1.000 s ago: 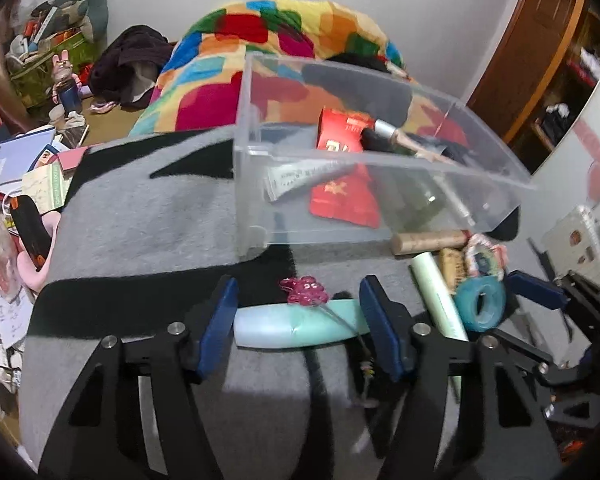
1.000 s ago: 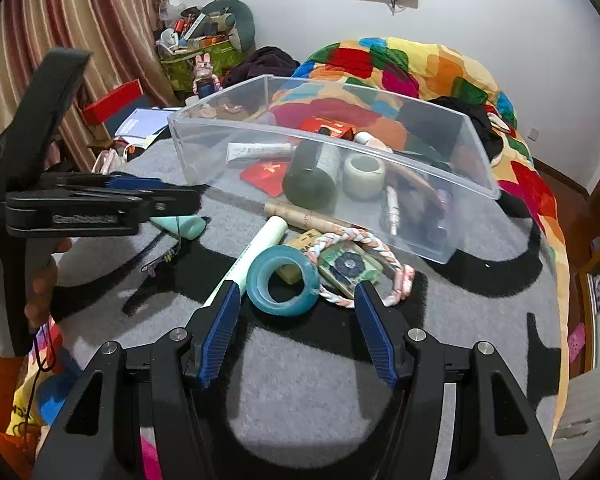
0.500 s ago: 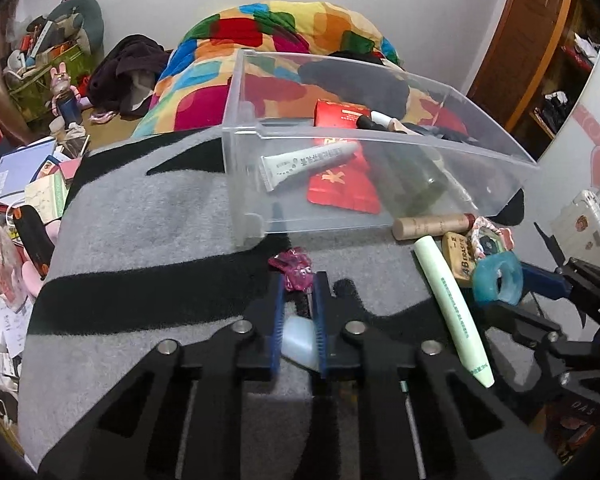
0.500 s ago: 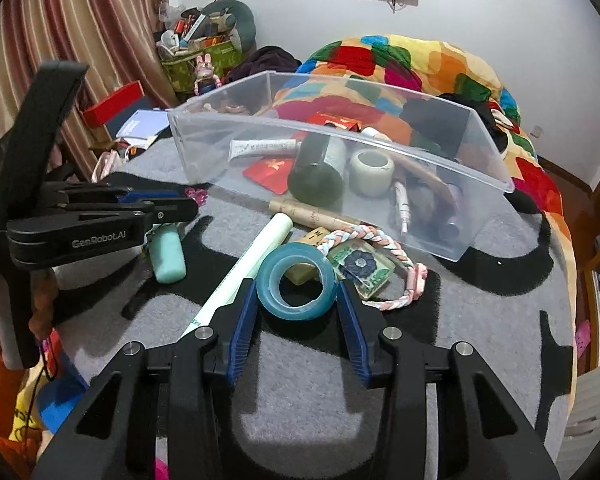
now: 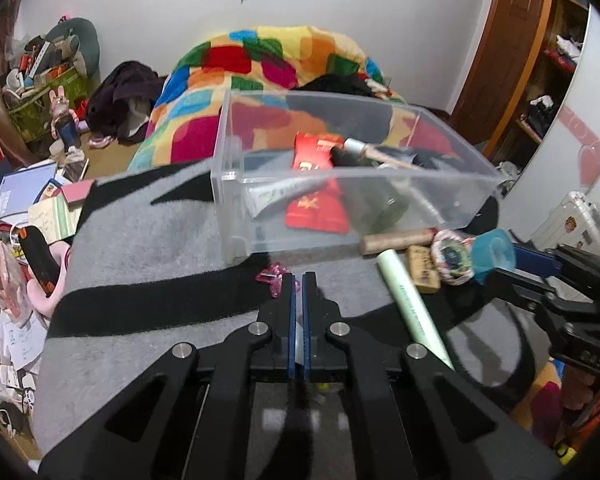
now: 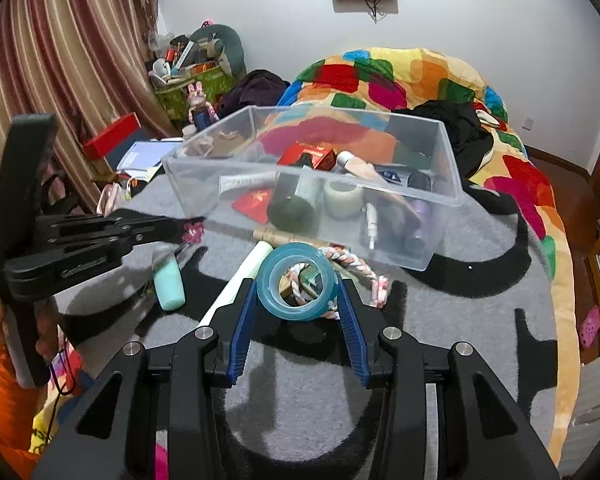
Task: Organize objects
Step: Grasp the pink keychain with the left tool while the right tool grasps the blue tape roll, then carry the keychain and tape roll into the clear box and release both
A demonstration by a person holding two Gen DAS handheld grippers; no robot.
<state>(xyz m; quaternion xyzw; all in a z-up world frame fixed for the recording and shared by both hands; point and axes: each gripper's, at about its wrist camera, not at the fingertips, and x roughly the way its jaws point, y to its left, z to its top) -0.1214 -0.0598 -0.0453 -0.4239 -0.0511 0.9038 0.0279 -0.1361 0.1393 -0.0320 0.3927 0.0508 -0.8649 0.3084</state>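
Observation:
A clear plastic box with several items inside sits on the grey-and-black blanket. My left gripper is shut on the flat end of a mint-green tube. The tube hangs below the fingers, off the blanket. Only a sliver of that tube shows between the pads. A pink charm dangles at the tips. My right gripper is shut on a blue tape roll, held just above the blanket.
In front of the box lie a long pale green tube, a brown cylinder, a cork block and a rope ring. A patchwork quilt lies behind. Floor clutter lines the blanket's left edge.
Both grippers went from open to shut. The left closed on the mint tube and lifted it. The right closed on the blue tape roll and raised it off the blanket.

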